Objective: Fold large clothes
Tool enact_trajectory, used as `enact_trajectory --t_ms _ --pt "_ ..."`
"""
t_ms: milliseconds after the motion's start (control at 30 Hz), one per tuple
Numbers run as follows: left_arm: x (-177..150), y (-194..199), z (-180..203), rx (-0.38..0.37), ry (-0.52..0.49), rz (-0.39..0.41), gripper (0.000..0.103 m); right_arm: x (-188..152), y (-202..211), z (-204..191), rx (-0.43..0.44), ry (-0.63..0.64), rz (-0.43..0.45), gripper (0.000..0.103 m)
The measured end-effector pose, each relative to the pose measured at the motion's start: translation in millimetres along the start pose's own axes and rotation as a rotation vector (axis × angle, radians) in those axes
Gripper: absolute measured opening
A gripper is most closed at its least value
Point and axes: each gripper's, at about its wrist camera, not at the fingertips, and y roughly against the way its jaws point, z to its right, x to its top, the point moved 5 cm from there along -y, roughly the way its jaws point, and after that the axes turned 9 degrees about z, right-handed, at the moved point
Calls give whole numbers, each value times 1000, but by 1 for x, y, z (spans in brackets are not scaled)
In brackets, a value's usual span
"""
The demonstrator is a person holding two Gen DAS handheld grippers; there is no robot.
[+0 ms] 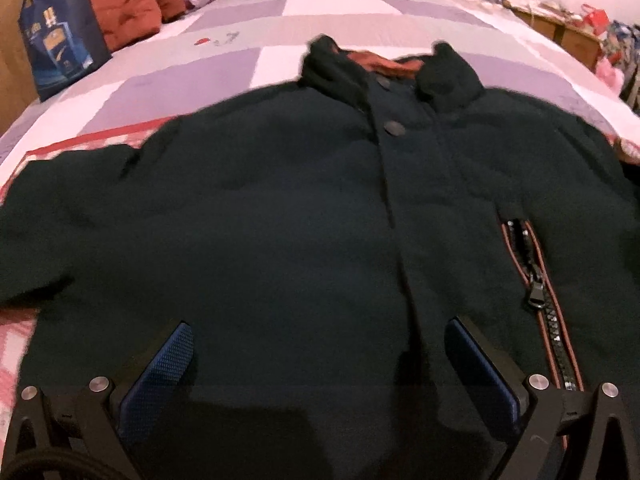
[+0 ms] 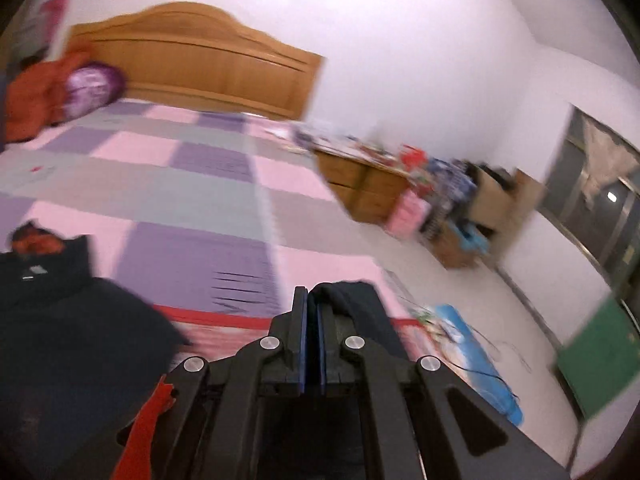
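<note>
The left tongs (image 1: 320, 360) hang spread wide over the jacket (image 1: 280, 208), which lies flat on the bed (image 1: 320, 12) ahead. The right tongs (image 2: 311, 312) are pressed together, pinching a dark fold of jacket.

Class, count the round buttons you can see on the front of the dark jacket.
2 on the jacket: one button on the chest placket, another button higher up, just below the collar. More may be hidden under the placket lower down.

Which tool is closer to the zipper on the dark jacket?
Left. The left tool hovers open over the jacket beside the zipper. The right tool pinches dark fabric off to the side.
</note>
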Motion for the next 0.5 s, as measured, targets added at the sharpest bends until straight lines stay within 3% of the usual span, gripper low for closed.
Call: enact_trajectory --t_ms 233,500 --pt "11 37 -59 32 59 25 103 2 30 -135 188 136 33 4" --pt "13 41 -101 75 42 34 103 -55 64 -269 379 316 0 4"
